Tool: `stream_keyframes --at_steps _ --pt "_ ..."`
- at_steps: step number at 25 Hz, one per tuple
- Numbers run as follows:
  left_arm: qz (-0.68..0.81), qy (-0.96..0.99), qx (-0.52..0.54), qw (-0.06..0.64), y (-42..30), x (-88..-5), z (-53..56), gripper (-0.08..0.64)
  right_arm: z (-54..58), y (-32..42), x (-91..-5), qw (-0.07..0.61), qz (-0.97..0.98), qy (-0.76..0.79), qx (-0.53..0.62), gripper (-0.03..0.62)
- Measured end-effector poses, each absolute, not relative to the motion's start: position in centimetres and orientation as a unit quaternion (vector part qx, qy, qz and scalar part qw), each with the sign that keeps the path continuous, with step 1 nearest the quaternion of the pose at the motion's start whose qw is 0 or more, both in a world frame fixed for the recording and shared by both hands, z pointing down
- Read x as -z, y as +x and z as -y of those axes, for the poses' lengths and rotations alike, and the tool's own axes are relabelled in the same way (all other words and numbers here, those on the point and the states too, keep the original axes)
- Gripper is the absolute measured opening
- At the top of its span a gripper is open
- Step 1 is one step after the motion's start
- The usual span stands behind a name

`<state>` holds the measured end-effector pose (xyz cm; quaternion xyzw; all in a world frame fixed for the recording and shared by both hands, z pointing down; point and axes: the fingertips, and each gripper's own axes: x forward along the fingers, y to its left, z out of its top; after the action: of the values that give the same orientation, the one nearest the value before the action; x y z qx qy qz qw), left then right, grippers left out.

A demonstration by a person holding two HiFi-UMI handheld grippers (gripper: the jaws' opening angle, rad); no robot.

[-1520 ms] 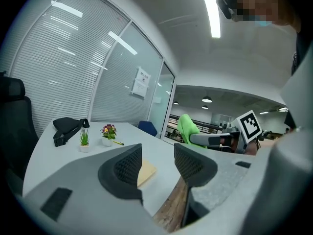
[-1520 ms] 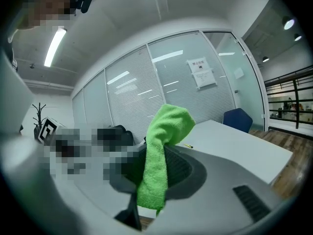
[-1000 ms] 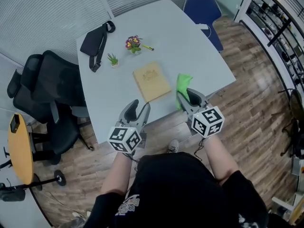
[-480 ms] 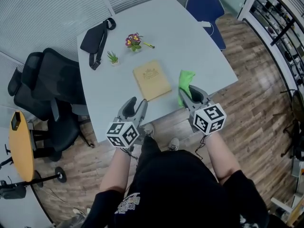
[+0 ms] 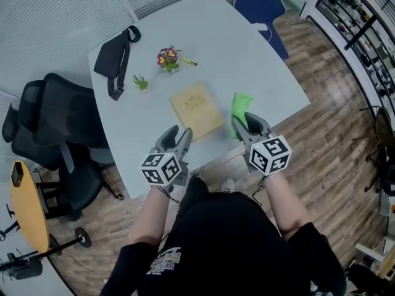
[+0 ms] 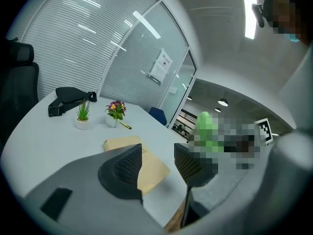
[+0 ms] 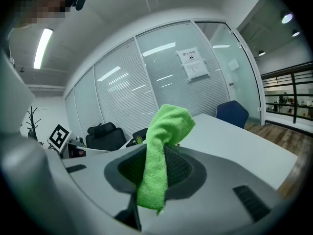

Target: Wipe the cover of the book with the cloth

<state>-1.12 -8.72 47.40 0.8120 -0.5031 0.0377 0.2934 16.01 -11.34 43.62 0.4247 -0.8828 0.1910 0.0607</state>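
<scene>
A tan book (image 5: pixel 196 110) lies flat on the pale table (image 5: pixel 247 54), near its front edge; the left gripper view shows this book (image 6: pixel 146 158) just beyond the jaws. My left gripper (image 5: pixel 178 138) hangs at the table's front edge, short of the book, open with nothing between its fingers. My right gripper (image 5: pixel 245 123) is right of the book and is shut on a bright green cloth (image 5: pixel 239 111). In the right gripper view the cloth (image 7: pixel 161 155) sticks up out of the shut jaws and droops over them.
At the table's far side lie a black bag (image 5: pixel 112 57), a small green plant (image 5: pixel 141 82), a pot of flowers (image 5: pixel 166 58) and a pen (image 5: pixel 189 61). A black office chair (image 5: pixel 52 125) stands left of the table, a blue chair (image 5: pixel 259 8) at its far right.
The view has shifted a little and the table now sits slightly further left. Both grippers hold about the same place at the front edge, the cloth still in the right one.
</scene>
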Motion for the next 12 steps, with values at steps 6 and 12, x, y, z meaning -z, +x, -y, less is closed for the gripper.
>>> stream_keyframes --at_steps 6,12 --pt "0.484 0.808 -0.07 0.33 -2.4 -51.6 11.8 0.195 13.3 14.4 -45.5 0.082 0.872 0.437 -0.205 0.098" --pt "0.47 0.793 -0.095 0.376 -2.9 -55.8 13.7 0.212 14.8 12.4 -47.8 0.109 0.866 0.435 -0.223 0.097"
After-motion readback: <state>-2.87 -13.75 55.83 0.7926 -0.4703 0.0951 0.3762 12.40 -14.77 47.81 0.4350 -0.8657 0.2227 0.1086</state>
